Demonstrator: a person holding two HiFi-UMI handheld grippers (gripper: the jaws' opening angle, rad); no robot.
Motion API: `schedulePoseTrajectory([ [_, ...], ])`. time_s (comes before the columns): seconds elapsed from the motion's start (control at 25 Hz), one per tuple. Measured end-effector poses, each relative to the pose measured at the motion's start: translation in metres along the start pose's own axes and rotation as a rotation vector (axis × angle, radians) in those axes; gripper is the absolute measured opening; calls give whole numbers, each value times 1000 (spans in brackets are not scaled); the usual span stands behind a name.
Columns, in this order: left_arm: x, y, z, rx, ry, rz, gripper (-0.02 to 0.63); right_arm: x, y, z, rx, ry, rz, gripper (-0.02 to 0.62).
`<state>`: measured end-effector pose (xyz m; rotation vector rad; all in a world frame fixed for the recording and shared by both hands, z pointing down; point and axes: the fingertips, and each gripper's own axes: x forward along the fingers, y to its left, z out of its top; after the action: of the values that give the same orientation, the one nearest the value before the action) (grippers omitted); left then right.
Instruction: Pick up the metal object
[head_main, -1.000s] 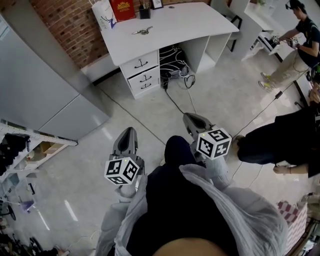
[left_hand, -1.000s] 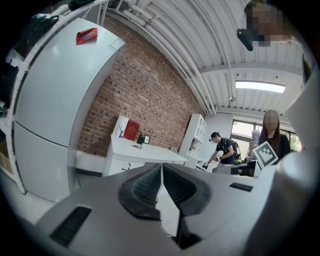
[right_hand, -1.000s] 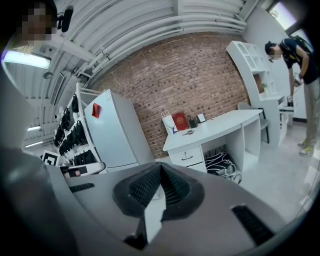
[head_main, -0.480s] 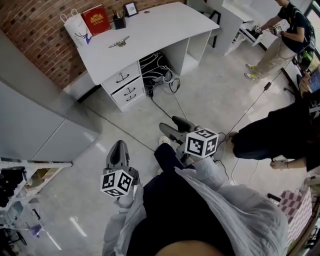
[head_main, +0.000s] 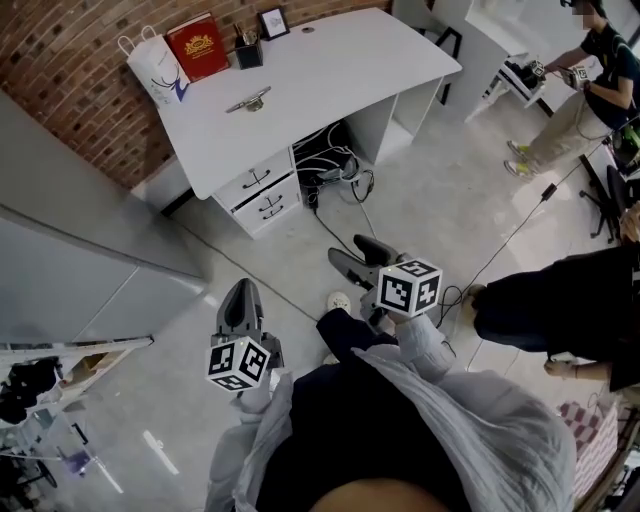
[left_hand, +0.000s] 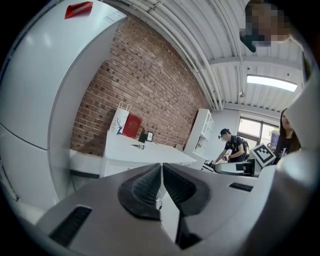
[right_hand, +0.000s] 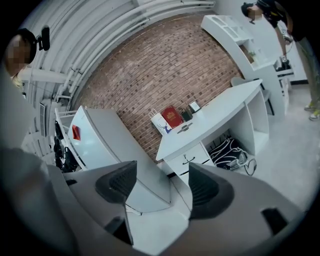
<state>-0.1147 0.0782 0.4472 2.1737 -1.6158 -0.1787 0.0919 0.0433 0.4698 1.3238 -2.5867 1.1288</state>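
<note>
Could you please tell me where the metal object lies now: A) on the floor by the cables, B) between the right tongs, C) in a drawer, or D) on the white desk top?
D: the metal object lies on top of the white desk, near the brick wall.

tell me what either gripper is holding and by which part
Nothing is held. The left gripper is shut on nothing; the right gripper has just been opening, empty. The metal object lies on the desk.
</note>
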Motion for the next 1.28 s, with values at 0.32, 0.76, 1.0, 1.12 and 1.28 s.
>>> schedulePoseTrajectory([
  [0.32,66,14,15,-11,-3,14,29,46,-25,42,41,22,27,322],
  [0.76,117,19,18,1,-5,57,29,81,-64,68,84,47,65,322],
  [1.0,123,19,15,21,-5,66,28,96,-68,73,132,22,103,313],
  [1.12,129,15,18,19,-5,60,28,96,-70,72,159,29,102,311],
  [1.28,147,18,27,21,-18,50,28,110,-73,82,169,27,107,311],
])
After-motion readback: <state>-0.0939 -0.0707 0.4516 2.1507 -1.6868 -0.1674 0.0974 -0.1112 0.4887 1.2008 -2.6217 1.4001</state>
